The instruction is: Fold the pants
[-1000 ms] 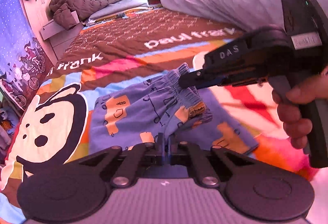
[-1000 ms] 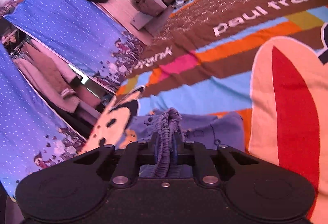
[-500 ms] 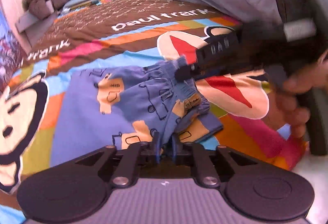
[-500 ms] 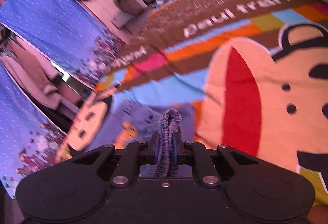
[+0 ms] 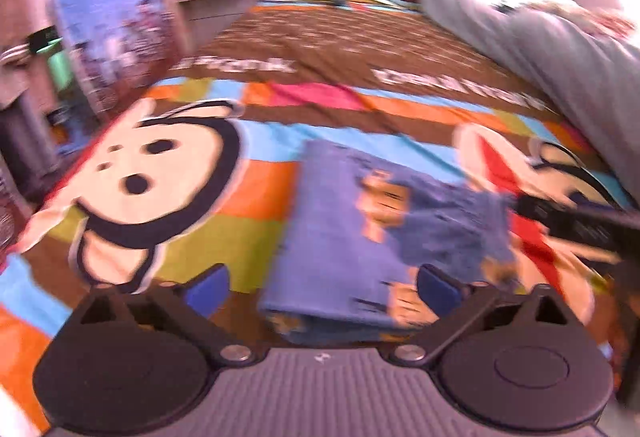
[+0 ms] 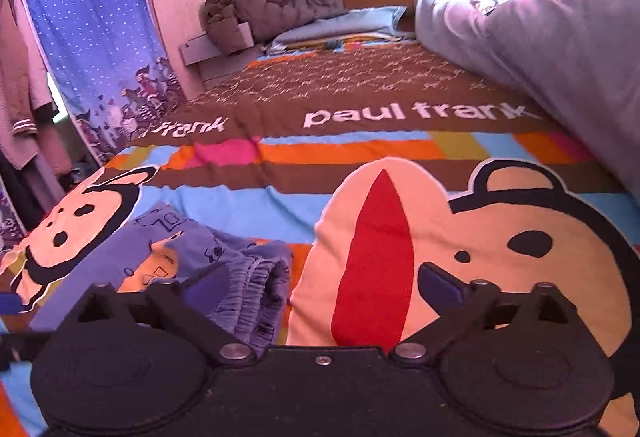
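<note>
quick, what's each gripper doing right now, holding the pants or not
Left gripper: jaws opening wide, pads off the pants, holding nothing.
Right gripper: jaws opening wide, holding nothing; pants lie on the bedspread.

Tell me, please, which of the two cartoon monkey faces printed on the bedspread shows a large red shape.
The right-hand monkey face: a tall red shape sits beside its black dot features. The left-hand monkey face, next to the folded pants, shows no red.

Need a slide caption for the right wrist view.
Right gripper opening, folded blue pants released on the cartoon bedspread.
</note>
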A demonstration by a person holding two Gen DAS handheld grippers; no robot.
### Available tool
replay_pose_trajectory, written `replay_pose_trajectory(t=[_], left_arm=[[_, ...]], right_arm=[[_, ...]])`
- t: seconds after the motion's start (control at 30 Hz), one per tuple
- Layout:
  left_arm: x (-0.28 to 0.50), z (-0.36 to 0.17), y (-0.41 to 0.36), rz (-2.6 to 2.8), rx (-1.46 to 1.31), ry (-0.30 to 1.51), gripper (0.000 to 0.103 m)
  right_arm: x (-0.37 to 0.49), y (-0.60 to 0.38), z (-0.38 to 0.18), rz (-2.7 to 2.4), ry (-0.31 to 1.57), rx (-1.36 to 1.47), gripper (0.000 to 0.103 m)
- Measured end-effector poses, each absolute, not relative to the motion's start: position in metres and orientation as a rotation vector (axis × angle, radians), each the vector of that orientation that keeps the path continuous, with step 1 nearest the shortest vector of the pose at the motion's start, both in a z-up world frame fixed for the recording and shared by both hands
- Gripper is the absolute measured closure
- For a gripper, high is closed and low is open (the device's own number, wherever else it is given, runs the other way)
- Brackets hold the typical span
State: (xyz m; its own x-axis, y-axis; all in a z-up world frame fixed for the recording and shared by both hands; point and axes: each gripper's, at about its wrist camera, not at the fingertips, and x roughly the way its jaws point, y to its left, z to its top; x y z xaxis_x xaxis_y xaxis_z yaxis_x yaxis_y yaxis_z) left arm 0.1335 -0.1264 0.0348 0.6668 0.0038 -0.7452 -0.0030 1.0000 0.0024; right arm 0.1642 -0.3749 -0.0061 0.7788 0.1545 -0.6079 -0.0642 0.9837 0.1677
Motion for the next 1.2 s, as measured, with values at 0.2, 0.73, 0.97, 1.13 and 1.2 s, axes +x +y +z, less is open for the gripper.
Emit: replay_pose_trajectory(t=[0.2, 0.73, 0.97, 1.13, 1.2], left_arm=[[0.145, 0.033, -0.107, 0.117, 0.029, 0.828, 0.0], [0.176, -0.032, -0.086, 0.079, -0.074, 0.908, 0.0], [0.165, -0.034, -0.064, 0.049, -0.189, 0.894, 0.0], [0.156, -0.03, -0.061, 0.045, -0.167, 0.888, 0.0], [0.151, -0.024, -0.065, 0.066, -0.133, 0.875, 0.0]], right_arm=[[0.155, -0.358, -0.003, 0.108, 0.625, 0.042, 0.001], [0.171, -0.309, -0.04, 0.225, 0.797, -0.155, 0.001], [0.18, -0.356, -0.041, 0.264, 0.889, 0.089, 0.001], [0.178, -0.37, -0.039, 0.323, 0.949, 0.153, 0.001], [0.177, -0.368, -0.034, 0.323, 0.955, 0.129, 0.001]])
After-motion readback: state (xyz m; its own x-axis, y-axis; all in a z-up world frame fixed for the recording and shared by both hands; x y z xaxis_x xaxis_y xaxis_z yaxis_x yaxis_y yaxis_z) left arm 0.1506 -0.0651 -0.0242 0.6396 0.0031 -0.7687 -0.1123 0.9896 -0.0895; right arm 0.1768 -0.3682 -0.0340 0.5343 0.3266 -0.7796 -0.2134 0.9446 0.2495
